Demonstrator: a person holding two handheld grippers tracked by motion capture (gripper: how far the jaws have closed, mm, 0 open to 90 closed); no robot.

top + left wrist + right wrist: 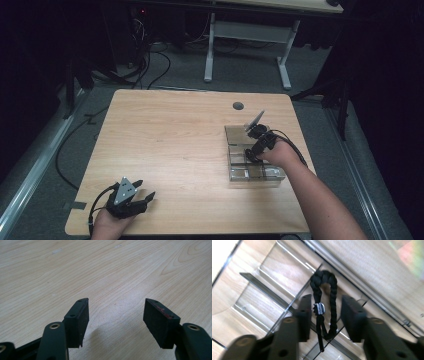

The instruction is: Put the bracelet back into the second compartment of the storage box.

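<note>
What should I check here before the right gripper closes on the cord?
1. Cord between the right gripper's jaws: ok.
2. Jaws open wide enough: ok.
3. Cord free of the clear organizer's dividers: cannot tell.
4. Left gripper open, holding nothing: ok.
5. Left gripper parked away from the organizer: ok.
6. Right view sharp enough to judge depth: not ok, blurred.

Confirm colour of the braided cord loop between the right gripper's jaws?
Black, with a small silver bead; braided cord loop shows best in the right gripper view.
</note>
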